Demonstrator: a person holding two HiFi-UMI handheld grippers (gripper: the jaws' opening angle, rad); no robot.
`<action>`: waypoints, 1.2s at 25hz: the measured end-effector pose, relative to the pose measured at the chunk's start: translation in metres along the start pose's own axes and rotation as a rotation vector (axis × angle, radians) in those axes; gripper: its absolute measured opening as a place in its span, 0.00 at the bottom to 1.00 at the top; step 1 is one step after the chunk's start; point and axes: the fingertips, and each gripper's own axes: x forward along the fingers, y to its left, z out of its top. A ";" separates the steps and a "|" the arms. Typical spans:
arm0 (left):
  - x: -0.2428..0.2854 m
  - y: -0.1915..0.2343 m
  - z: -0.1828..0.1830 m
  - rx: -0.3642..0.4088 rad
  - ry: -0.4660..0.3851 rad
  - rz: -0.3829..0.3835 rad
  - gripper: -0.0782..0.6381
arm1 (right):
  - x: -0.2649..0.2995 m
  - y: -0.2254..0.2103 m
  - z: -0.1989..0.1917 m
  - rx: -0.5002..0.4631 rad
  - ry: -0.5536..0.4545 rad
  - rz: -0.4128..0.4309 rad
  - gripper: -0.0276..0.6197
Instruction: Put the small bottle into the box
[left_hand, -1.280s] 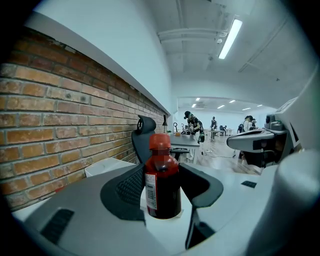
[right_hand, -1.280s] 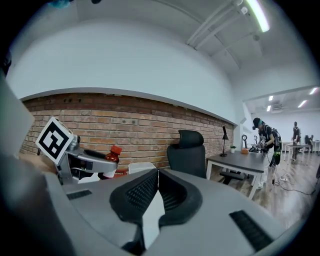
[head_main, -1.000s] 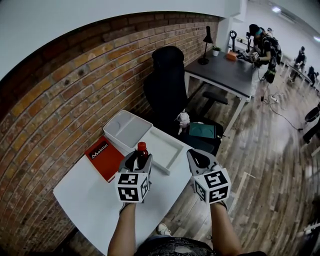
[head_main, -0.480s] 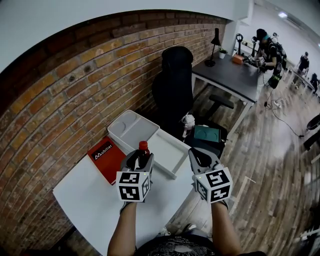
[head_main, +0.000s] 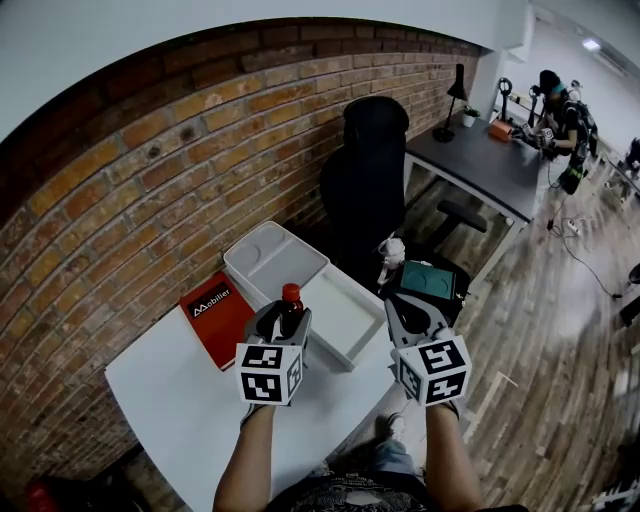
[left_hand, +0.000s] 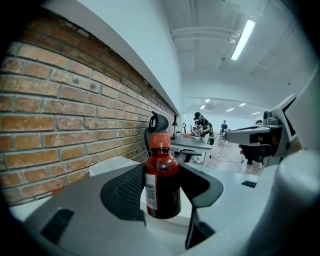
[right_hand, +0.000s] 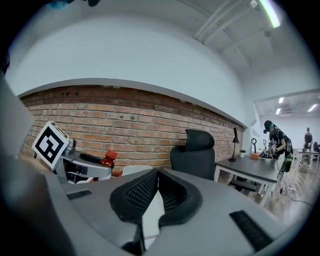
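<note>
Near the desk's right edge, the left gripper clamps the small bottle upright. The right gripper is closed and empty. Released early, the bottle could miss the box and topple.

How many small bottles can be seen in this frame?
1. The small bottle, red-capped, stands upright, clamped in the left claw. The white box beyond it shows none inside, and none is visible elsewhere.
</note>
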 end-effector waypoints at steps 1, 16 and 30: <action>0.003 0.001 0.001 0.000 0.001 0.014 0.43 | 0.005 -0.003 0.001 0.000 -0.004 0.013 0.08; 0.050 -0.018 0.013 -0.035 0.035 0.236 0.43 | 0.070 -0.061 0.004 -0.022 -0.019 0.270 0.08; 0.085 -0.033 0.029 -0.038 0.065 0.338 0.43 | 0.110 -0.084 0.021 -0.058 -0.037 0.433 0.08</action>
